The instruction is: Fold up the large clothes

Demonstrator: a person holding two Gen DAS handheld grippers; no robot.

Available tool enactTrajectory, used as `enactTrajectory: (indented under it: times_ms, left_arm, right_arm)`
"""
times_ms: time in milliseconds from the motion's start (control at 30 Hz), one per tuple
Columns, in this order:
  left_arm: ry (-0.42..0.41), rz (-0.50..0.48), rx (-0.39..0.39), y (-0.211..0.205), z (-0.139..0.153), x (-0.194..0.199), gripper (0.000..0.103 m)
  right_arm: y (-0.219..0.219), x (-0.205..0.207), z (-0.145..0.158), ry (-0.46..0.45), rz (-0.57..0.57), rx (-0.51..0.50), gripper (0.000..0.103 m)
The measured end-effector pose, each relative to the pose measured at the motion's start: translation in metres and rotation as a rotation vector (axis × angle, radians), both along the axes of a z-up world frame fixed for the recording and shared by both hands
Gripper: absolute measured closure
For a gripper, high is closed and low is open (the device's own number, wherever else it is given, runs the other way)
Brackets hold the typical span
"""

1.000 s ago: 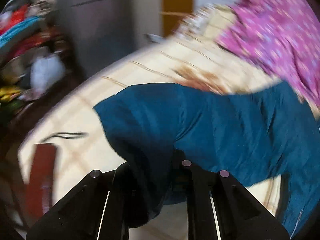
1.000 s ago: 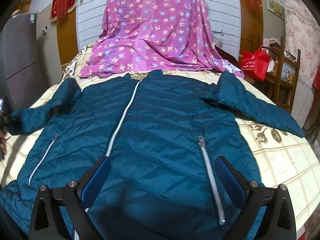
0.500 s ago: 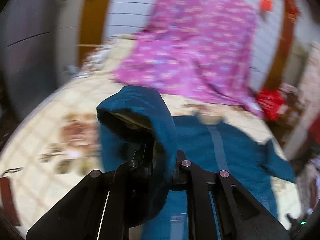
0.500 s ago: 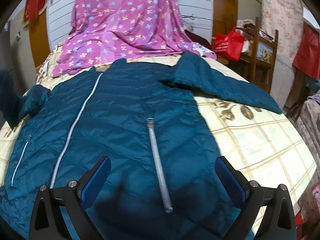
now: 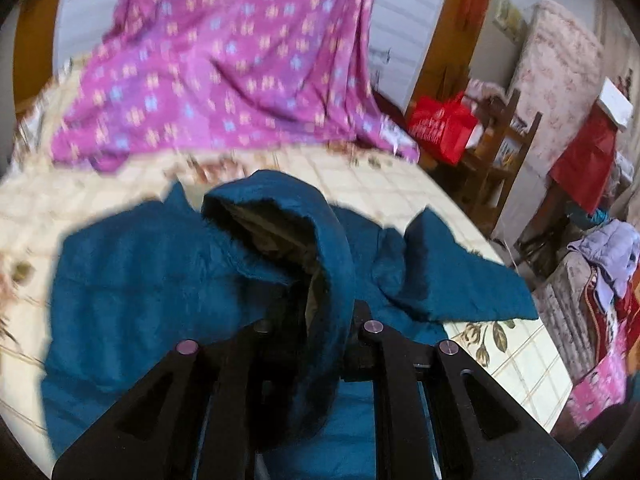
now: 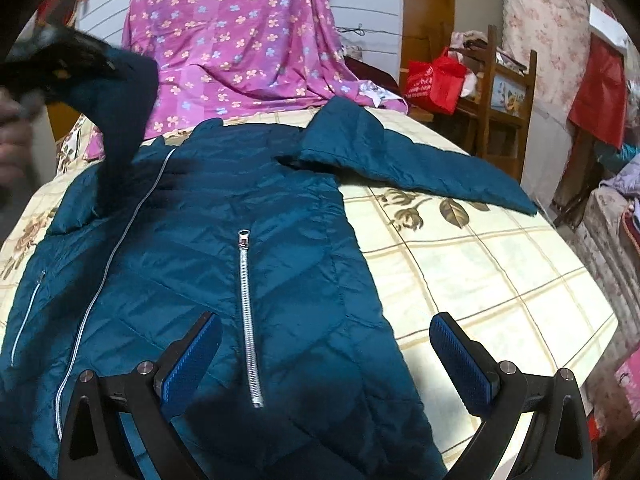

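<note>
The left claw (image 5: pixel 316 344) has carried the sleeve (image 5: pixel 320 248) across above the jacket (image 6: pixel 224 248) on the bed (image 6: pixel 480 264), pinching it; the right claw (image 6: pixel 326 354) hangs spread over the hem.

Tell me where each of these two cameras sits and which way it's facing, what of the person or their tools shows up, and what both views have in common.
Left wrist view: sits on the left hand-held gripper, looking down across the bed; its black fingers are shut on the jacket sleeve.
Right wrist view: sits on the right hand-held gripper, open above the jacket; at the far left, a blurred hand lifts the sleeve.
Shared: the jacket, the pink sheet, the red bag.
</note>
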State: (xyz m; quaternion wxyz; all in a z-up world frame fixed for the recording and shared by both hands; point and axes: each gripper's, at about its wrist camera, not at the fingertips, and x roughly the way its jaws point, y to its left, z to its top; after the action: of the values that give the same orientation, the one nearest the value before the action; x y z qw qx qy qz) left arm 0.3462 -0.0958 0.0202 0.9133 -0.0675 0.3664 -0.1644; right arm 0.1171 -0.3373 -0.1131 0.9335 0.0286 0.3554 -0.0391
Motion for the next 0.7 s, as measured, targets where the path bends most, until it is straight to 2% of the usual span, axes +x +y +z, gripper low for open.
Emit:
enactTrajectory:
  times_ms: [67,133,233,400,500,700]
  left_arm:
    - [0.060,0.029,-0.025,-0.002,-0.029,0.012,0.084]
    - [0.109,0.024,-0.044,-0.004,-0.050,0.016,0.065]
    - [0.143,0.037,-0.086,-0.001,-0.067,0.011,0.045]
    - [0.112,0.059,-0.122,0.028,-0.061,-0.017,0.044]
    - [0.092,0.096,-0.125,0.066,-0.064,-0.035,0.043]
    - [0.071,0.184,-0.249,0.146,-0.075,-0.076,0.042]
  right_arm:
    - [-0.005,0.000,-0.001,0.004,-0.007,0.014,0.000]
    - [-0.008,0.002,-0.003,0.008,-0.013,0.028,0.000]
    - [-0.008,0.005,-0.003,0.013,-0.016,0.030,0.000]
    - [0.004,0.006,-0.002,0.011,-0.006,0.004,0.000]
    - [0.010,0.006,-0.001,0.001,-0.002,0.002,0.000]
    - [0.030,0.012,0.001,-0.011,0.005,-0.032,0.000]
